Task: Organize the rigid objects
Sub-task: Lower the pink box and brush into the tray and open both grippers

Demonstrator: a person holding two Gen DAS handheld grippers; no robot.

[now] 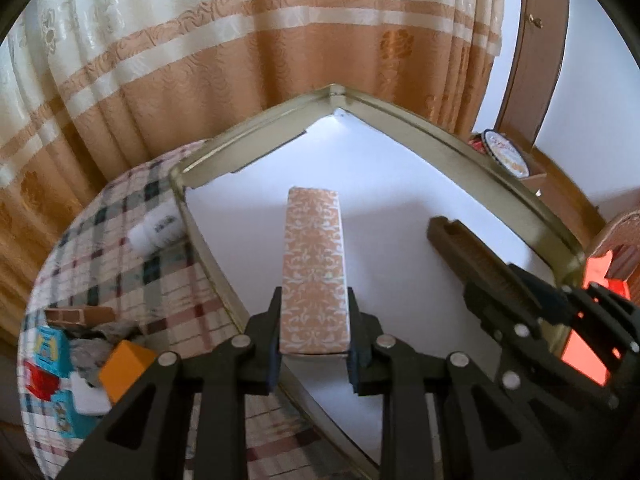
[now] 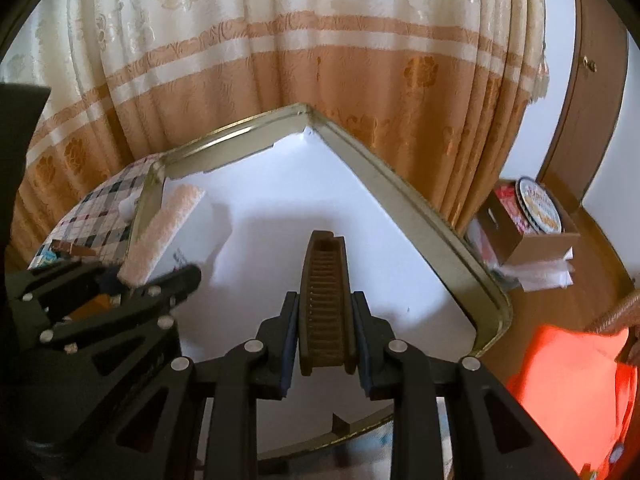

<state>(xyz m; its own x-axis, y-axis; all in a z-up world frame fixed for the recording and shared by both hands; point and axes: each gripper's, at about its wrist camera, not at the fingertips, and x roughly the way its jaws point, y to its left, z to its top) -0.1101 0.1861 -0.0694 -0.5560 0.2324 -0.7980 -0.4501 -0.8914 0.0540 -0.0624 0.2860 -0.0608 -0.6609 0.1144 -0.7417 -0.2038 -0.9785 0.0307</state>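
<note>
A long peach box with a white pattern (image 1: 314, 248) is clamped between the pads of my left gripper (image 1: 314, 304), which is shut on its near end. The box hangs tilted over the white floor of a gold-rimmed tray (image 1: 460, 152). To its right, my right gripper (image 1: 500, 284) is shut on a brown ribbed bar (image 1: 452, 240). In the right wrist view that brown bar (image 2: 324, 280) runs forward from my right gripper (image 2: 324, 304) over the tray (image 2: 400, 208). At the left there, the left gripper (image 2: 148, 280) holds the peach box (image 2: 164, 228).
A white bottle (image 1: 158, 230), an orange block (image 1: 126, 368) and colourful small boxes (image 1: 48, 360) lie on the checked tablecloth (image 1: 120, 280) left of the tray. A cardboard box with a round tin (image 2: 532, 220) stands at the right. A curtain hangs behind.
</note>
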